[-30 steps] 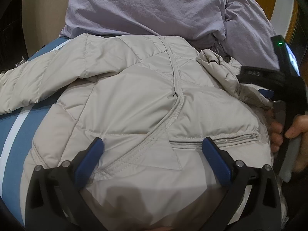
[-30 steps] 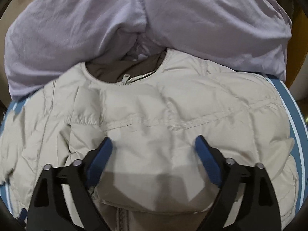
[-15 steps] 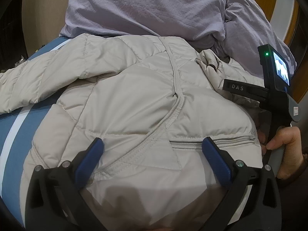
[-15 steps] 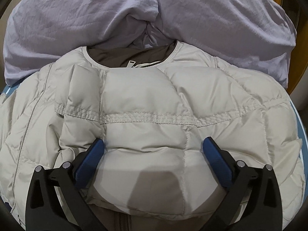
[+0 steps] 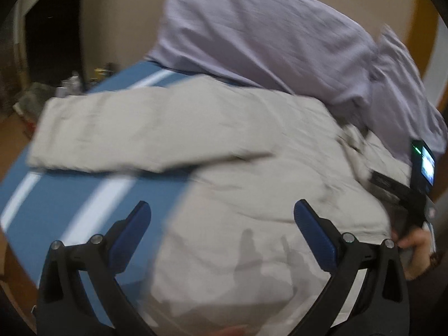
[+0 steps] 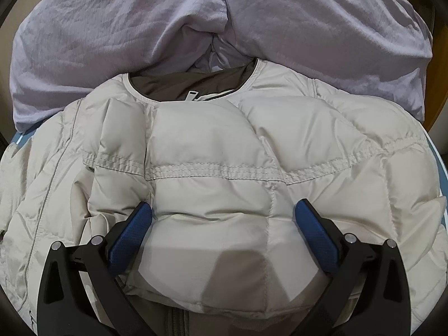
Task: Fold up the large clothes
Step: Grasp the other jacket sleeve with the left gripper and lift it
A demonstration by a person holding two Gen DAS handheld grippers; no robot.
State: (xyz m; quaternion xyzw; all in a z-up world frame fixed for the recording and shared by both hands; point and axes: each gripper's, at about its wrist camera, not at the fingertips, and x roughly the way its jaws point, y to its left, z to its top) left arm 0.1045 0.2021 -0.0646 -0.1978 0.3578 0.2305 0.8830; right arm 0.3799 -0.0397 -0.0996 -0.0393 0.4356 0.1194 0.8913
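A beige quilted puffer jacket (image 5: pixel 238 168) lies on the blue bed, one sleeve (image 5: pixel 117 128) stretched out to the left. In the right wrist view the jacket (image 6: pixel 224 145) fills the frame, its collar and zip pull (image 6: pixel 191 95) at the top. My left gripper (image 5: pixel 221 218) is open and empty above the jacket's lower left edge. My right gripper (image 6: pixel 222 218) is open, its blue pads (image 6: pixel 131 232) resting on the padded chest panel, holding nothing. The right gripper also shows at the far right of the left wrist view (image 5: pixel 403 193), held in a hand.
A lilac pillow (image 5: pixel 280 42) lies behind the jacket, against the wall; it shows with a second one in the right wrist view (image 6: pixel 112 28). The blue bed cover with white stripes (image 5: pixel 70 204) is bare at the left. A dark floor area with clutter (image 5: pixel 42 89) lies beyond the bed's left edge.
My left gripper has swung left and pulled back, blurring the view; the sleeve and blue cover now show more. My right gripper has moved closer to the jacket's chest.
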